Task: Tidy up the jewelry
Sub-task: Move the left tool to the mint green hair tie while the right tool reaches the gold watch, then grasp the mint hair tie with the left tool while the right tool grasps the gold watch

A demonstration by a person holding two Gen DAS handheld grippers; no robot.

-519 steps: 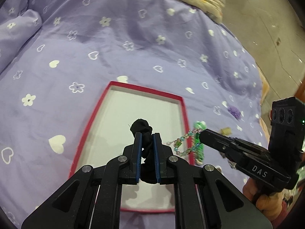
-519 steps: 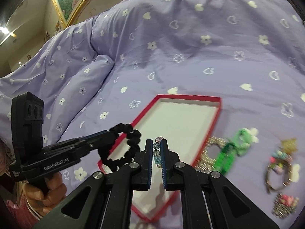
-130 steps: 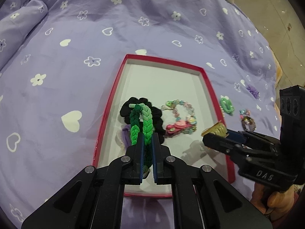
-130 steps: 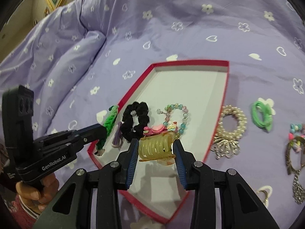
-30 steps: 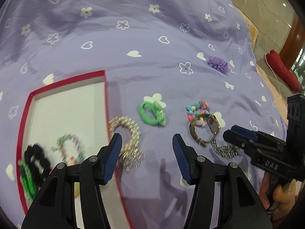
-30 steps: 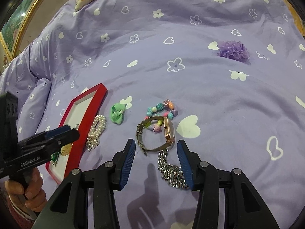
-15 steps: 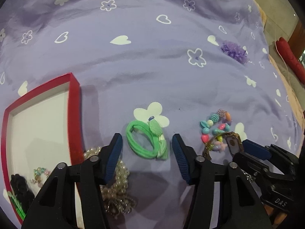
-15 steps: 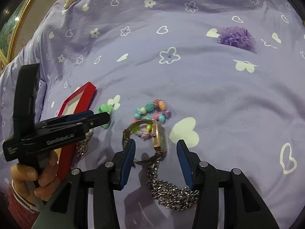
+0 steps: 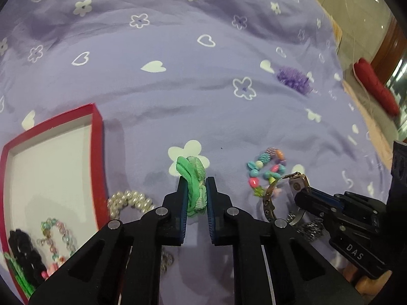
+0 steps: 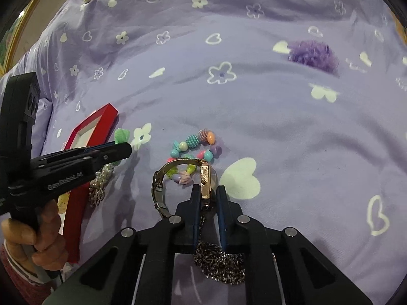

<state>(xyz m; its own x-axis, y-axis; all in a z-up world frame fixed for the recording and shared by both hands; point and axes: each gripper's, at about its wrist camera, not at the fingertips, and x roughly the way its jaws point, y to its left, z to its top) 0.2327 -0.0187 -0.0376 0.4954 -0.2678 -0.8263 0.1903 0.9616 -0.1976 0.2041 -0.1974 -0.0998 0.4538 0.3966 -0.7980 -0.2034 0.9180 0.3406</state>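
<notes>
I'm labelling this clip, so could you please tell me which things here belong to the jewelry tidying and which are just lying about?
Job:
- green fabric hair tie
- gold-cased wristwatch
- colourful chunky bead bracelet
- white pearl bracelet
- red-rimmed tray

Lying about:
- red cushion

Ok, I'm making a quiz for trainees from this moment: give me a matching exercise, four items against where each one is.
Things:
1. green hair tie
2. gold watch
3. purple pompom
4. black scrunchie

Places:
A. inside the red box
B. between the pads of the right tool
C. alone on the bedspread, far from both tools
D. between the pads of the left tool

Pairs: 1-D, 2-B, 3-C, 4-A
</notes>
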